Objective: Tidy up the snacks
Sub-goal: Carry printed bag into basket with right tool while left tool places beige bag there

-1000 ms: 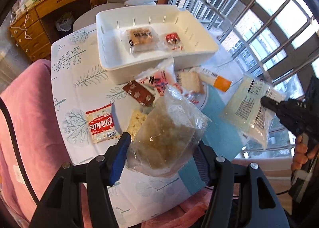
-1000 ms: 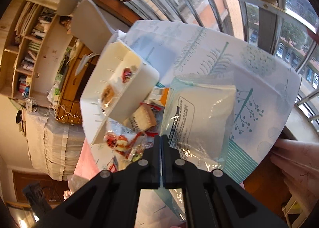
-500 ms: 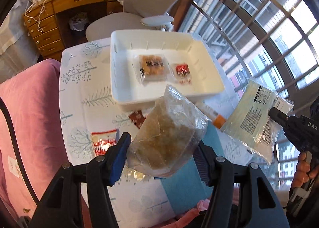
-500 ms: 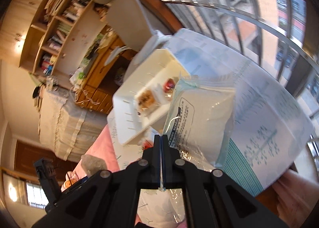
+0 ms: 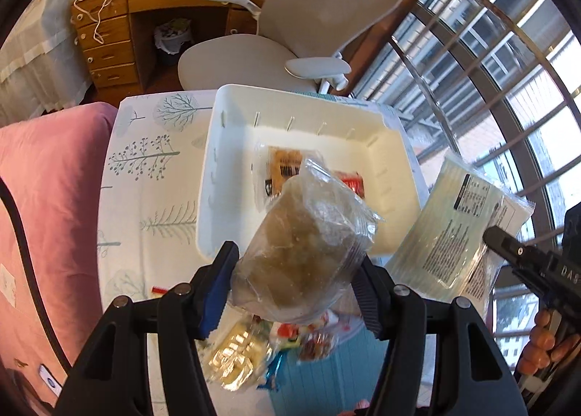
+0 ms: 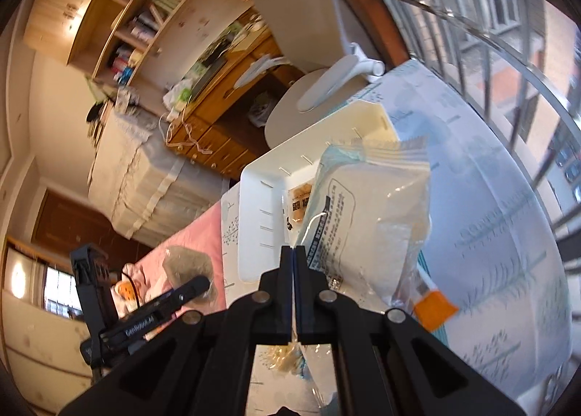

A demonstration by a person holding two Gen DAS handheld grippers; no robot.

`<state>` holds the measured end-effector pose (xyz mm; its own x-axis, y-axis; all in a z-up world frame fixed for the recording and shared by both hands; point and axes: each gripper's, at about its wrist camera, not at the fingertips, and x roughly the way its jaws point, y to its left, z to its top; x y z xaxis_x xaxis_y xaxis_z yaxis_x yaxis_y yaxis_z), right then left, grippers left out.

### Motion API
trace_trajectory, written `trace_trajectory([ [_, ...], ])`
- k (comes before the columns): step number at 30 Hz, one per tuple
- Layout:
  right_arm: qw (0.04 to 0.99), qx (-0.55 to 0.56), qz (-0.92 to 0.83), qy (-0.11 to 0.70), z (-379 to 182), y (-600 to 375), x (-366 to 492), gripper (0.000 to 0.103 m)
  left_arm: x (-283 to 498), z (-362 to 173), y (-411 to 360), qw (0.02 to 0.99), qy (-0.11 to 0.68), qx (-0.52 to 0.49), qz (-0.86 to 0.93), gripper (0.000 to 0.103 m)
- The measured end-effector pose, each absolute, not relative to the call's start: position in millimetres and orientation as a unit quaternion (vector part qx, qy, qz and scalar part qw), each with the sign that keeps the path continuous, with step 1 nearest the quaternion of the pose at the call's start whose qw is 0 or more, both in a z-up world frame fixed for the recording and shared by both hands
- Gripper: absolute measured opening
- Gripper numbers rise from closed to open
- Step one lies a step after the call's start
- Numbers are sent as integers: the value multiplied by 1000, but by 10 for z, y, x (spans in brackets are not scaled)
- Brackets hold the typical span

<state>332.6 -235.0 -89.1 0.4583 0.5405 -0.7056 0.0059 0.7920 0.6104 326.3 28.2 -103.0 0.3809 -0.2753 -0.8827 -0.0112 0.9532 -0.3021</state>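
My left gripper (image 5: pixel 296 285) is shut on a clear bag of brown cake (image 5: pixel 305 252), held in the air just in front of the white bin (image 5: pixel 232 118). Two wrapped snacks (image 5: pixel 285 170) lie in the bin. My right gripper (image 6: pixel 294 259) is shut on the edge of a pale flat snack packet (image 6: pixel 370 212), held up at the bin's right side; the packet (image 5: pixel 461 230) and the gripper (image 5: pixel 494 236) also show in the left wrist view. Loose snacks (image 5: pixel 254 347) lie on the table below my left gripper.
The table (image 5: pixel 145 180) has a tree-print cloth and a teal mat (image 5: pixel 319 379). A pink cushion (image 5: pixel 43 198) lies left. A grey office chair (image 5: pixel 290 34) and wooden desk (image 5: pixel 145 5) stand behind. Window bars (image 5: pixel 490 71) are right. An orange-tipped packet (image 6: pixel 434 307) lies on the table.
Both grippers have risen and moved forward toward the bin with their packets. The bin now sits closer under the cake bag, and the packet is at its right edge.
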Motion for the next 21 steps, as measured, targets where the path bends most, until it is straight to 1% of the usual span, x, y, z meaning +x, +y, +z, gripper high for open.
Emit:
trace_trajectory([
  [14, 792, 225, 232, 518, -1222, -2217, 3916, 1, 3672, -1469, 150, 810, 560, -166, -52, 60],
  [15, 791, 220, 234, 521, -1240, -2198, 3944, 1, 3684, -1482, 145, 810, 560, -168, -49, 62],
  [17, 789, 213, 234, 526, -1274, -2169, 3983, 2, 3717, -1522, 144, 807, 563, -173, -45, 69],
  [18, 789, 215, 235, 525, -1289, -2169, 3998, 4, 3722, -1529, 144, 806, 564, -175, -42, 76],
  [19, 790, 220, 235, 522, -1302, -2178, 4011, 4, 3726, -1537, 148, 805, 565, -178, -40, 79],
  [21, 787, 221, 233, 527, -1332, -2187, 4039, 5, 3723, -1541, 154, 803, 566, -183, -38, 80],
])
